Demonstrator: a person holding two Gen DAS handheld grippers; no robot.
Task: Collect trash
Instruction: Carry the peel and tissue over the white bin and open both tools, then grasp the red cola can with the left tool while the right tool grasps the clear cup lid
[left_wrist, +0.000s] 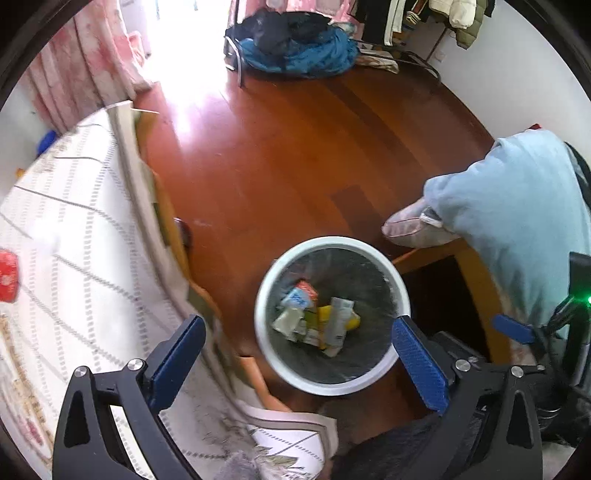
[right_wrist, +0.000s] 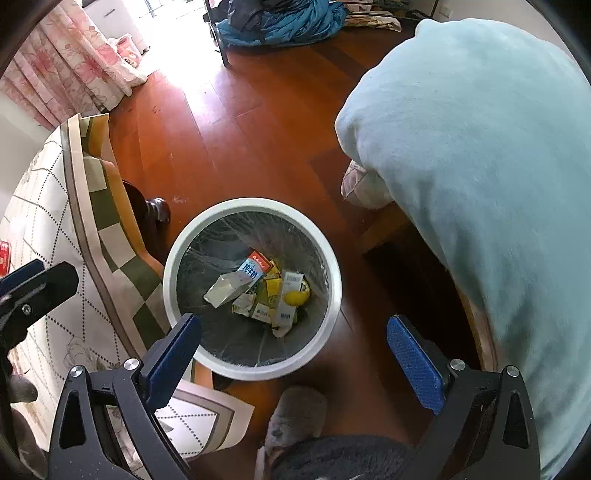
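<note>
A white round bin (left_wrist: 332, 242) with a dark liner stands on the wooden floor beside the table. Several flattened cartons (left_wrist: 314, 321) lie at its bottom, among them a blue and white milk carton (right_wrist: 247, 275) and a round yellow item (right_wrist: 297, 293). My left gripper (left_wrist: 298, 321) hangs above the bin, pointing down, open with nothing between its blue pads. My right gripper (right_wrist: 293, 320) hovers over the near side of the bin (right_wrist: 251, 203), also open and holding nothing.
A table with a checked cloth (left_wrist: 74, 258) fills the left, a red packet (left_wrist: 7, 275) on it. The person's light-blue clothing (right_wrist: 480, 184) and a slipper (left_wrist: 410, 227) are at the right, above a wooden frame (left_wrist: 476, 280). Blue clothes (left_wrist: 295, 48) lie heaped at the far end.
</note>
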